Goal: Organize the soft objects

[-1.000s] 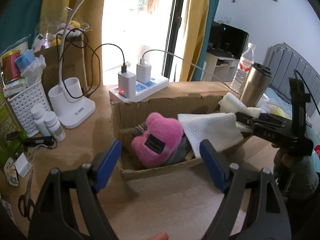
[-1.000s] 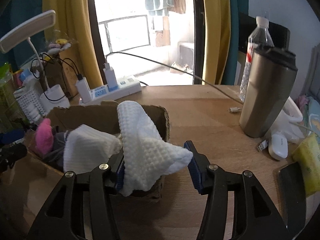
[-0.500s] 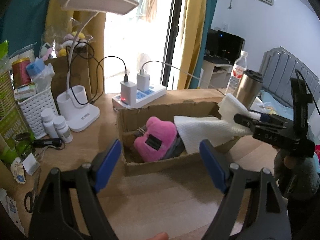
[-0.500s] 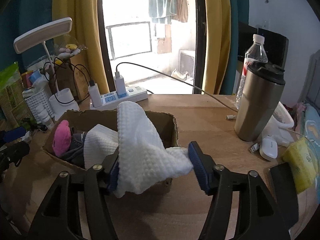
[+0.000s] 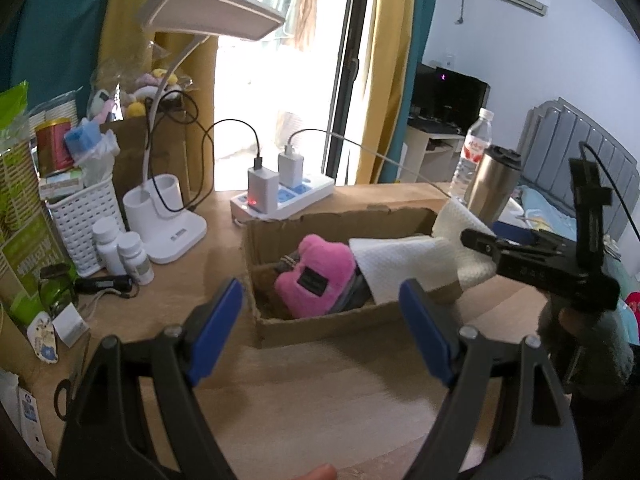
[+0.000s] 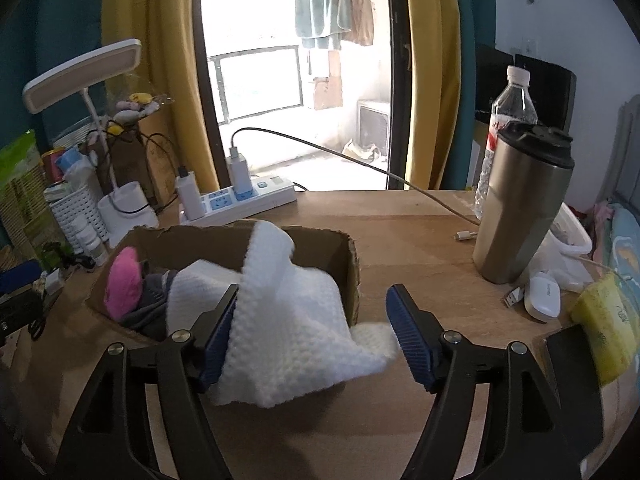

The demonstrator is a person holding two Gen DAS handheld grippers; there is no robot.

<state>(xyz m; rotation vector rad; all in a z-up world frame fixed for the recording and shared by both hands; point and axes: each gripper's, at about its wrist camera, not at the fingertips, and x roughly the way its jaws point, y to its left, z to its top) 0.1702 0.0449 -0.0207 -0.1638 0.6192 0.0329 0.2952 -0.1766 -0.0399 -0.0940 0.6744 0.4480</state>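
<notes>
At the left of the wooden desk point(image 5: 328, 392) the left gripper point(image 5: 320, 320) is held with its blue pads spread wide and nothing between them, pointed down at the near wall of the cardboard box point(image 5: 320, 324). Inside the box, toward its left end, a pink plush toy point(image 5: 316, 272) is seen resting against a dark grey soft item point(image 6: 154, 300) (too little of it shows to say what it is). The plush is judged to be light, squashy and not fragile; it would best be taken across its plump middle, where the stuffing gives the pads something to bite. Further right, a white waffle-weave cloth point(image 6: 288, 320) is draped over the right end of the box, part of it lying inside and part spilling over the near wall onto the desk. The right gripper point(image 6: 312, 332) is seen astride that overhanging part, its jaws opening: the left pad lies against the fabric, while the right pad stands just clear of the cloth's limp corner, so the cloth is judged to be no longer pinched. The cloth will likely handle as light, limp and slightly grippy, sagging wherever it is unsupported; it should be gathered at a bunched fold rather than at a single thin edge, and the hanging corner tucked inside the box.
</notes>
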